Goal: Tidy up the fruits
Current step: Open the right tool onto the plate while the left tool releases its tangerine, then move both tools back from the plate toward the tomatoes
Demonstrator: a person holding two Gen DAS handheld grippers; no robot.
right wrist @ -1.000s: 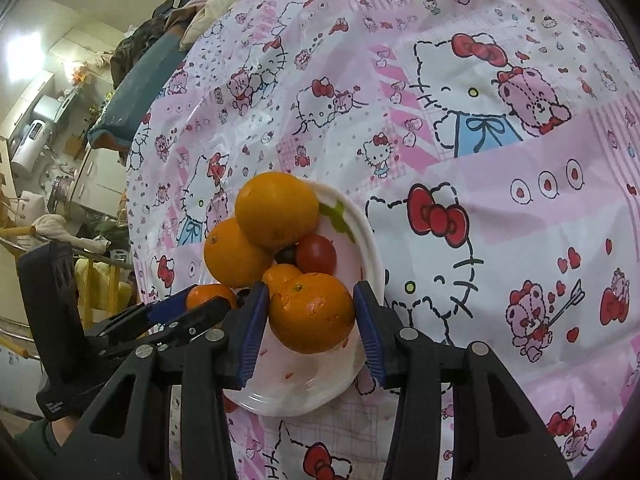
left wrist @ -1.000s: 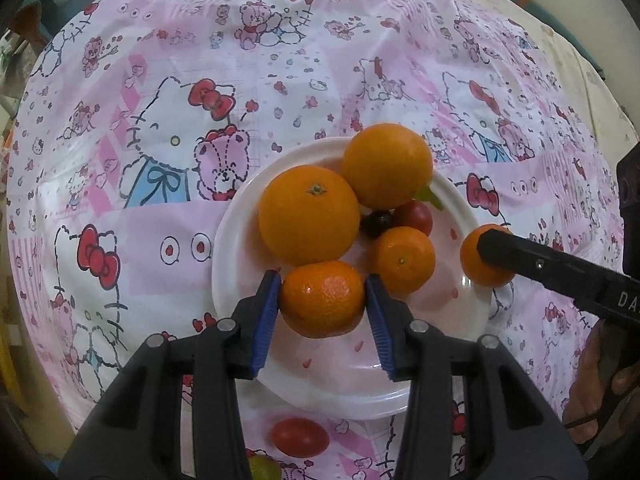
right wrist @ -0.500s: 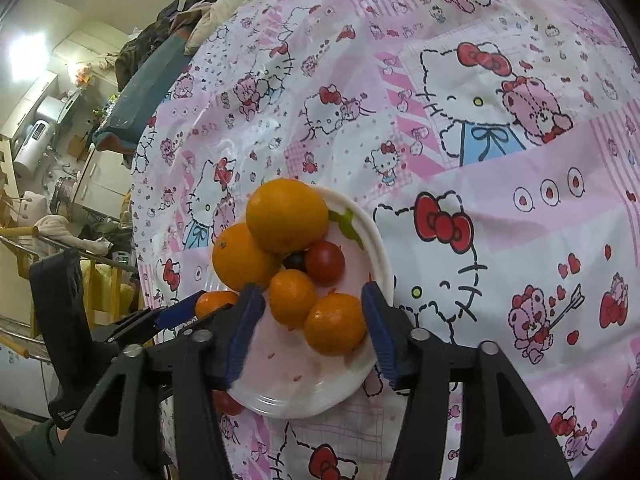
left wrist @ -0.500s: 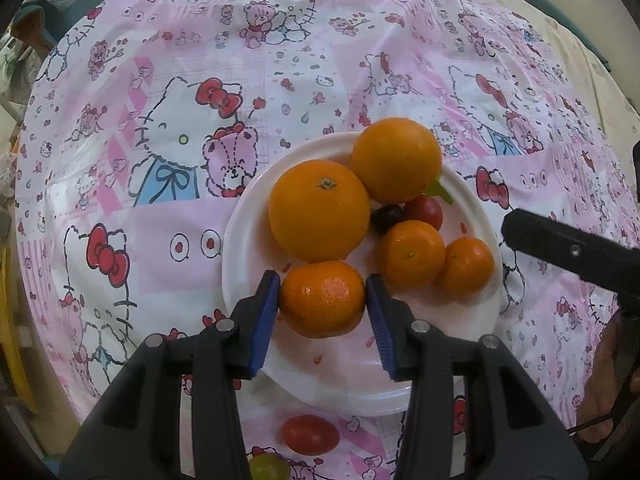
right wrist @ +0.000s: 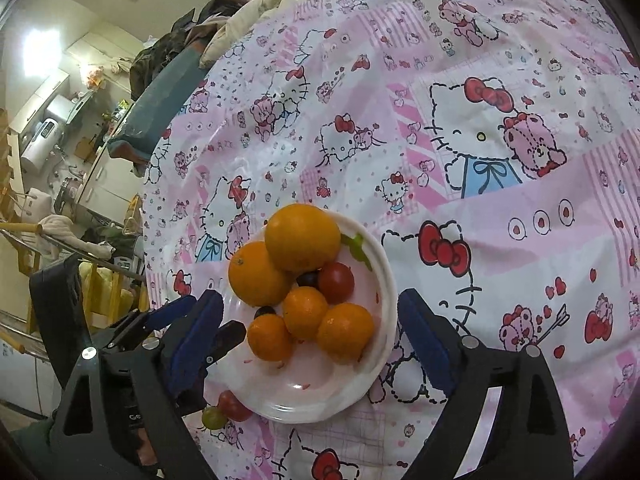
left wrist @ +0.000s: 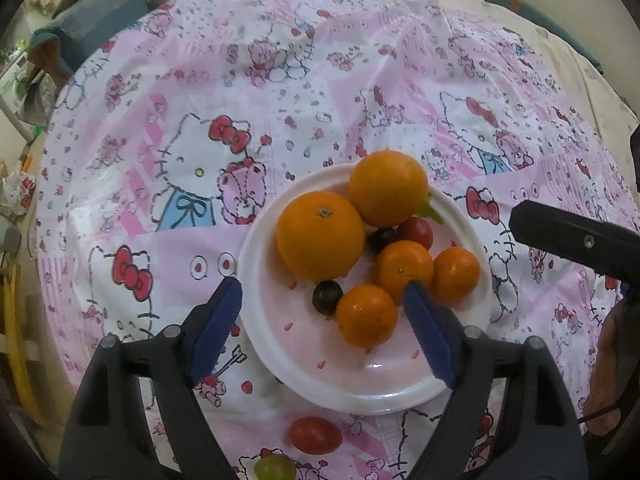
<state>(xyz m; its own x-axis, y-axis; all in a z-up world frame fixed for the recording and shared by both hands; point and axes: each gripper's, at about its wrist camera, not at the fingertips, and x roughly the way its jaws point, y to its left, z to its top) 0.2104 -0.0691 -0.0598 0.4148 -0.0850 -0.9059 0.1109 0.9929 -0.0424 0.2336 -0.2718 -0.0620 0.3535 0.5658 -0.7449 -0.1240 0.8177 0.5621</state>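
A white plate on the pink cartoon tablecloth holds two big oranges, three small mandarins, two dark grapes and a cherry tomato. My left gripper hangs over the plate's near side with its jaws opening. The nearest mandarin lies free between them, touching neither pad. My right gripper straddles the plate, its jaws also opening. Mandarins rest on the plate between them, untouched. One right finger shows at the right of the left wrist view.
A red cherry tomato and a green grape lie on the cloth just off the plate's near rim. A person's hand is at the right edge. Bedding and a cluttered room lie beyond the table's far edge.
Both grippers opened wide and let go of their mandarins, which now rest on the plate. A dark grape shows beside the left one. Neither hand has shifted much.
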